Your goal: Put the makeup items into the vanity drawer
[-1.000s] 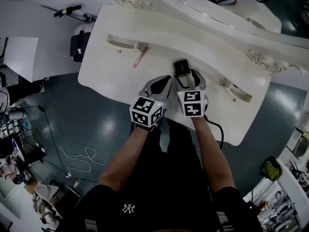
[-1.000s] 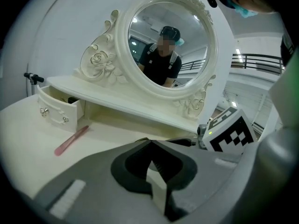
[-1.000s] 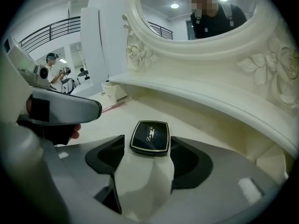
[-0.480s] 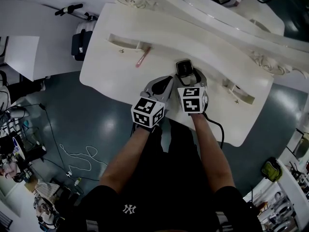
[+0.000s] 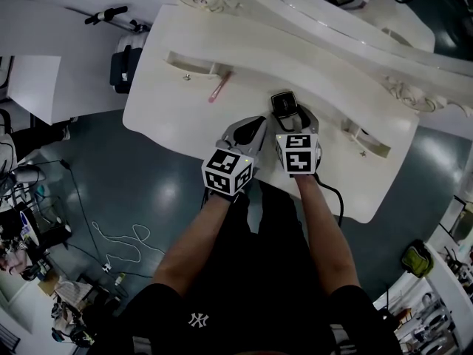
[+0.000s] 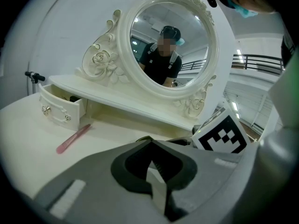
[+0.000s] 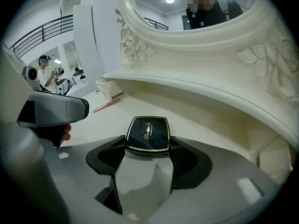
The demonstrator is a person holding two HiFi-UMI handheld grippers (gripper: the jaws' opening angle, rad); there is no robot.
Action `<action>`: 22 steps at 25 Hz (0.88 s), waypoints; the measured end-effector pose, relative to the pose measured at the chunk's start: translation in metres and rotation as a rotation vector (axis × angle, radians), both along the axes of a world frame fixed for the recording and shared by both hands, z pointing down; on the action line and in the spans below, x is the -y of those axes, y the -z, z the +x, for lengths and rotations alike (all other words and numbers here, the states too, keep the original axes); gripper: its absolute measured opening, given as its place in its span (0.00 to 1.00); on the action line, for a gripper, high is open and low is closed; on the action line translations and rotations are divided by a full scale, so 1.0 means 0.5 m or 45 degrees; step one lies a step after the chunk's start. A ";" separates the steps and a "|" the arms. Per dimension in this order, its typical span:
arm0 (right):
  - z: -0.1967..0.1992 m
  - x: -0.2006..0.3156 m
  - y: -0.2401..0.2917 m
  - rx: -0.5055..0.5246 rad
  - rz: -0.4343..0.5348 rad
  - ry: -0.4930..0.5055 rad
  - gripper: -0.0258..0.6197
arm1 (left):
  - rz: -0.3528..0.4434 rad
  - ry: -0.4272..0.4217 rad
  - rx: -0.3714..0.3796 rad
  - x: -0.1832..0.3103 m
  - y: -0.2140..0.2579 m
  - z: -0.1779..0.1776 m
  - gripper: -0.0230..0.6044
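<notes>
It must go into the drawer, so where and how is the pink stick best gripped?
Grip the pink stick at its middle, across its thin width, coming from above. It lies flat on the tabletop, long and narrow, with its far end close to the open drawer.

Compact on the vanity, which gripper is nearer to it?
Right. The right gripper, jaws just closing, has the compact between them; the left gripper sits just off to its left.

White NY logo on black shirt (image 5: 196, 319), gold script on compact (image 7: 148, 133) unreadable
</notes>
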State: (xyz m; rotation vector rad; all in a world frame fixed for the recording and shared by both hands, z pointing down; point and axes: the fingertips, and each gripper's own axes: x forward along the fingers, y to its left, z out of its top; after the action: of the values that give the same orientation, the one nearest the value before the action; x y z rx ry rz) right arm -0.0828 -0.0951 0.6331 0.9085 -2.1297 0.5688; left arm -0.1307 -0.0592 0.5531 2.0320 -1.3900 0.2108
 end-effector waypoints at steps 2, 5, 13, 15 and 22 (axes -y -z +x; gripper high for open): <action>0.004 -0.001 0.006 0.015 0.017 -0.004 0.54 | 0.002 -0.004 -0.002 -0.001 0.001 0.002 0.04; 0.011 -0.006 0.020 0.033 0.030 -0.016 0.54 | 0.008 -0.017 -0.004 -0.002 0.006 0.011 0.04; 0.045 -0.022 0.076 0.071 0.076 -0.052 0.54 | 0.051 -0.073 -0.002 -0.003 0.039 0.041 0.04; 0.060 -0.027 0.093 0.080 0.094 -0.073 0.54 | 0.066 -0.095 -0.002 -0.004 0.051 0.053 0.04; 0.129 -0.041 0.150 0.091 0.158 -0.173 0.54 | 0.124 -0.191 -0.014 -0.005 0.094 0.109 0.04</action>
State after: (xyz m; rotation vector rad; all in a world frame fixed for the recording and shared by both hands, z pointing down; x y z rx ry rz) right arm -0.0183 -0.0746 0.5580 1.1232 -2.1987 0.5488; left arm -0.0764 -0.0567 0.5058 2.2167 -1.2638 0.1998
